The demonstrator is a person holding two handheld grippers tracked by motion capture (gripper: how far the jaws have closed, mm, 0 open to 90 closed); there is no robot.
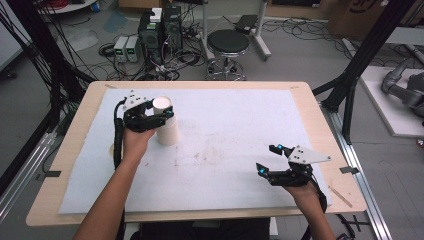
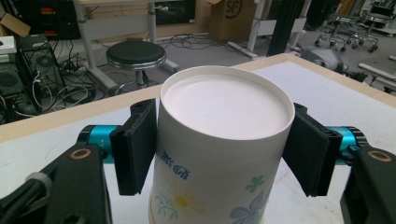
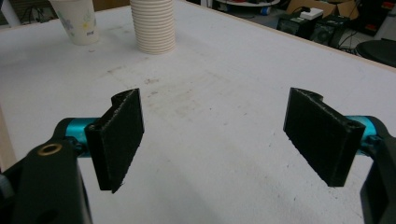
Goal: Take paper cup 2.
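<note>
Near the table's front right corner, the person's right hand holds the right gripper (image 1: pixel 270 159) low over the white mat (image 1: pixel 225 150), its jaws spread wide with nothing between them. In the right gripper view the bare, faintly stained mat lies between the two black pads (image 3: pixel 119 140).

Farther back, toward the table's rear left, the left gripper (image 1: pixel 161 114) sits around an upside-down paper cup (image 1: pixel 162 104) — the top one of a ribbed stack of cups (image 1: pixel 167 131) standing upright on the mat. In the left gripper view the cup (image 2: pixel 219 154) has a flower print and its flat base faces up; one pad touches its side, the other sits just beside it, so whether they pinch it cannot be told.

A single printed cup (image 3: pixel 74 21) stands upright near the stack.

Beyond the table's far edge — a black stool (image 1: pixel 227 42) and computer boxes (image 1: pixel 160 30) on the floor.
</note>
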